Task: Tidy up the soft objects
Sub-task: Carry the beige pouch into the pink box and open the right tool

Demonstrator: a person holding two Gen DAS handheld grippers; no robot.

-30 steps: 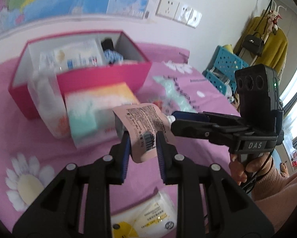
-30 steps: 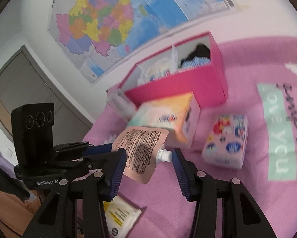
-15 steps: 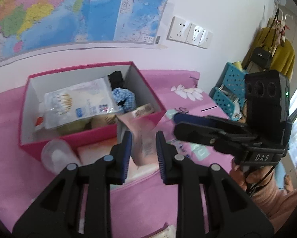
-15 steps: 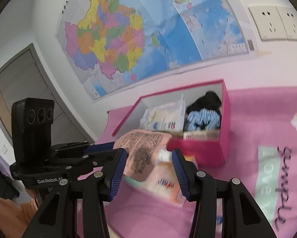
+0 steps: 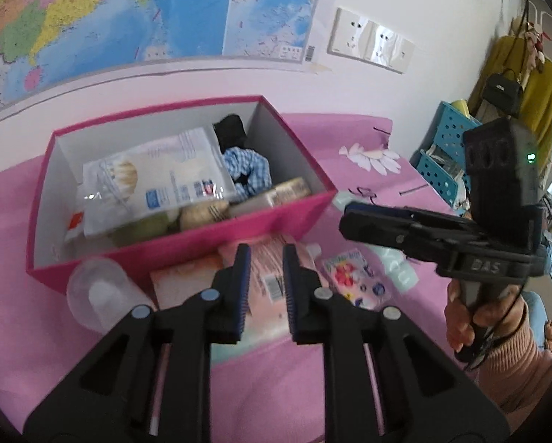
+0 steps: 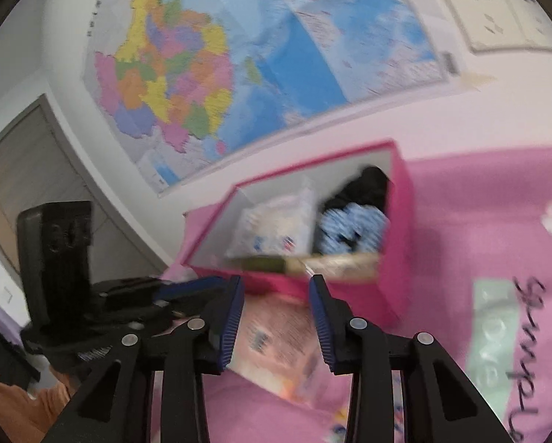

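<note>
Right now you are clenching your left hand-held gripper on the pink pouch, pinching it between the blue pads just in front of the near wall of the pink box. Your right hand-held gripper is hanging released, its fingers spread wide with nothing between them, just right of the pouch and a little above the pink bedspread. Inside the box a white cotton-swab packet is leaning beside a blue checked scrunchie and a black cloth. Near the pouch, a tissue pack and a clear plastic cup are sitting against the box's front, and a small flowered packet is lying to the right.
</note>
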